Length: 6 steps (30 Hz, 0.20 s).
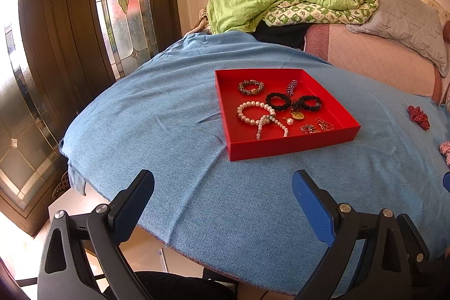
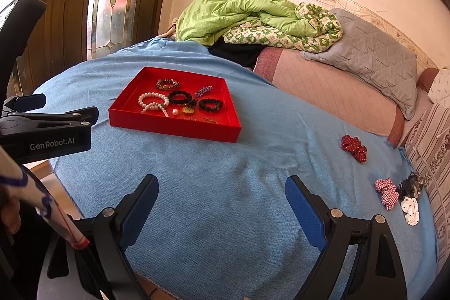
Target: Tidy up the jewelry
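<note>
Left gripper [image 1: 223, 197] and right gripper [image 2: 222, 201], fingers spread wide and empty, above the blue-clothed worktop [image 2: 239, 187]; red tray [image 1: 289, 144] holds bracelets; red scrunchie [image 2: 354, 148] lies apart.

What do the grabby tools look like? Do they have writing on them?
Both are black metal frames with silver round bolts. Each finger ends in a flat blue textured pad. The left tool shows white "GenRobot.AI" lettering on its side in the right wrist view. The right tool looks the same, and no lettering shows on it.
</note>
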Available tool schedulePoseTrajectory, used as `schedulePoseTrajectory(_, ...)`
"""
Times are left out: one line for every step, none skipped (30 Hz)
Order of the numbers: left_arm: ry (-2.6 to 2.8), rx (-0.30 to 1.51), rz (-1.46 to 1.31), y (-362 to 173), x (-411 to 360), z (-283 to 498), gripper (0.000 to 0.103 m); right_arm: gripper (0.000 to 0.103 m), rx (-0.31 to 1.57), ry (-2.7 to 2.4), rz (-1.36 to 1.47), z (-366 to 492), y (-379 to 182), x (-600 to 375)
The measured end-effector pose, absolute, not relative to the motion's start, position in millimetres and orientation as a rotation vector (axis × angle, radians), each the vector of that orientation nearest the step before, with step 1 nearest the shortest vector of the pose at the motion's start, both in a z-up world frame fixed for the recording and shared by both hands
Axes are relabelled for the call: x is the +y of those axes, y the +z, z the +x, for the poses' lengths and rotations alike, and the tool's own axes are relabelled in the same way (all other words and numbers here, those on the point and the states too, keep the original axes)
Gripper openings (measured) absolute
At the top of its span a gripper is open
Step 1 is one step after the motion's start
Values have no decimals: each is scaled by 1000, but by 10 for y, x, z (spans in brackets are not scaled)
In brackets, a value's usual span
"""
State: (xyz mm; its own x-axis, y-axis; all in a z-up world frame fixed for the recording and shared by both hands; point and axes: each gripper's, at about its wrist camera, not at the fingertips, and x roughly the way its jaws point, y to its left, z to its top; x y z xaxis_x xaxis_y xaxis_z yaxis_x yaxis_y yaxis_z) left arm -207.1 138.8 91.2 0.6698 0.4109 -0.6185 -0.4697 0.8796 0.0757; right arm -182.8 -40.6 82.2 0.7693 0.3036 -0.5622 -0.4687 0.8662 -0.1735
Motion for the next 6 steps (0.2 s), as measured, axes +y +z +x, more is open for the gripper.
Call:
schedulePoseTrajectory(500,677,-92,906,1388,-2079,98,94,552,426,-315,-1826,823,-401)
schedulePoseTrajectory(513,678,-84,900,1387,-2090,98,94,552,425,-315,-1829,823,-405)
schedulePoseTrajectory(539,665,-67,907,1383,-2113,98,94,551,426,-315,-1825,825,-407)
schedulePoseTrajectory(550,646,-62,915,1385,-2140,98,94,551,426,-315,-1822,824,-406)
schedulePoseTrajectory(546,643,-62,913,1399,-2144,98,94,552,426,-315,-1821,824,-406)
schedulePoseTrajectory(541,649,-60,907,1408,-2140,98,94,553,425,-314,-1822,817,-414)
